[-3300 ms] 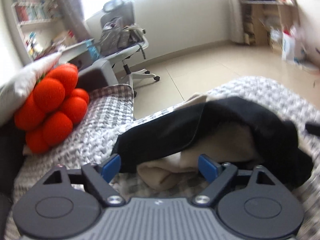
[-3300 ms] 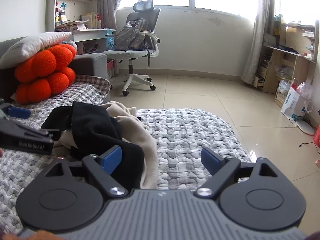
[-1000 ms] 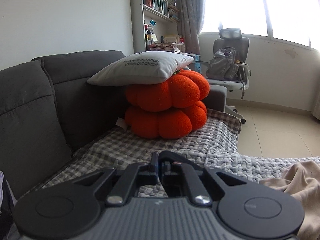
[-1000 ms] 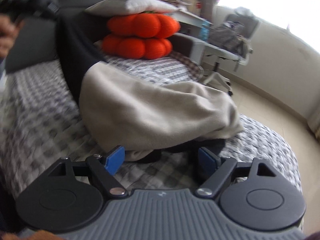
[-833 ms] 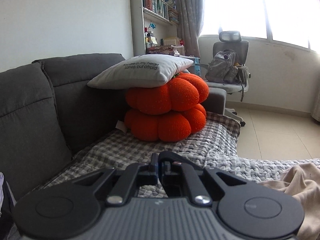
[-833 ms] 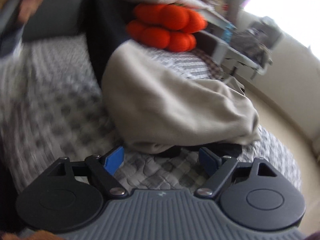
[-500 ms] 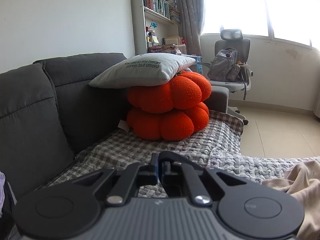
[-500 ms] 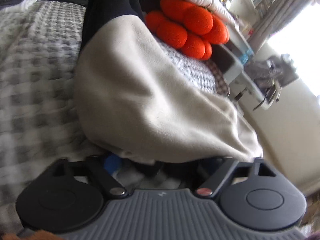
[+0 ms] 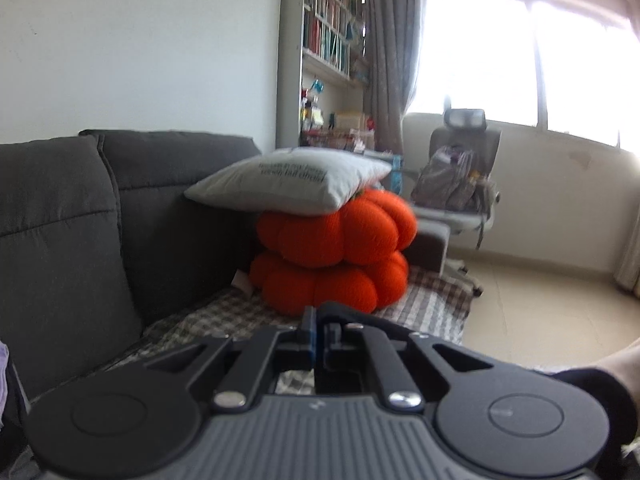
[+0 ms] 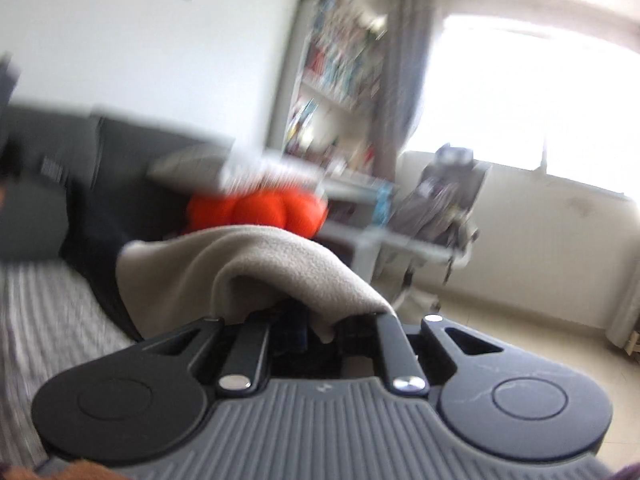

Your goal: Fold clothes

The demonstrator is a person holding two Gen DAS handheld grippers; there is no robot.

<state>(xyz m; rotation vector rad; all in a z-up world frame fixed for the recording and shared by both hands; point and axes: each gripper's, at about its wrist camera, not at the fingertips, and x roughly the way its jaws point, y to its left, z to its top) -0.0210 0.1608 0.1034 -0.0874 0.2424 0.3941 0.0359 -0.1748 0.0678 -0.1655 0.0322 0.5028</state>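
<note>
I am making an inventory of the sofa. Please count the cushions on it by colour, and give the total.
Orange pumpkin-shaped cushions: 2, upper orange cushion stacked on lower orange cushion
Grey-white pillow with printed text: 1, grey-white pillow lying on top of the stack
Total: 3

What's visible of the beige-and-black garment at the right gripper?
The beige-and-black garment looks like soft fleece: a beige panel with a black part at its left. It is lifted and drapes in a hump over the right gripper, whose jaws are closing with a beige fold between them. It trails left toward the checked sofa cover. The view is motion-blurred, so seams and garment type are unclear.
</note>
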